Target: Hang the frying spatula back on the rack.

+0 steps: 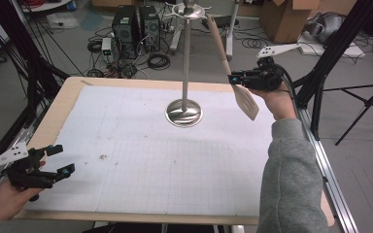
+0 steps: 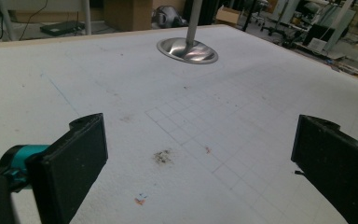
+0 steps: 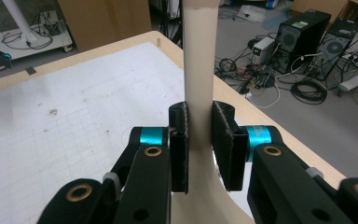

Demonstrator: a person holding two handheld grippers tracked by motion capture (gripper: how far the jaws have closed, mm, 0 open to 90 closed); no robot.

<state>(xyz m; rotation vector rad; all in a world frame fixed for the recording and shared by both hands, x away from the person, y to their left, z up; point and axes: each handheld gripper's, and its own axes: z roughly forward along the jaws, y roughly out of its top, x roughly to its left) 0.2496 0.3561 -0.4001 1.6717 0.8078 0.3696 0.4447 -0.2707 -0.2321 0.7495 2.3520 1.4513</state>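
A beige slotted spatula [image 1: 228, 68] hangs tilted in the air at the table's far right, blade down and handle end up near the hooked top [image 1: 188, 10] of a metal stand. My right gripper [image 1: 234, 79] is shut on its neck just above the blade; in the right gripper view both black pads press the spatula handle [image 3: 199, 70] between them. The stand's pole [image 1: 186, 58] rises from a round shiny base [image 1: 184, 112] at the table's far middle. My left gripper [image 1: 60, 160] rests at the near left edge, open, with nothing between its fingers [image 2: 70, 163].
The table [image 1: 126, 145] carries a white gridded mat with small stains. Beyond its far edge lie computer towers [image 1: 135, 29], cables and cardboard boxes [image 1: 291, 17]. Black tripod legs [image 1: 340, 43] stand to the right. The stand's base [image 2: 187, 49] sits ahead of the left gripper.
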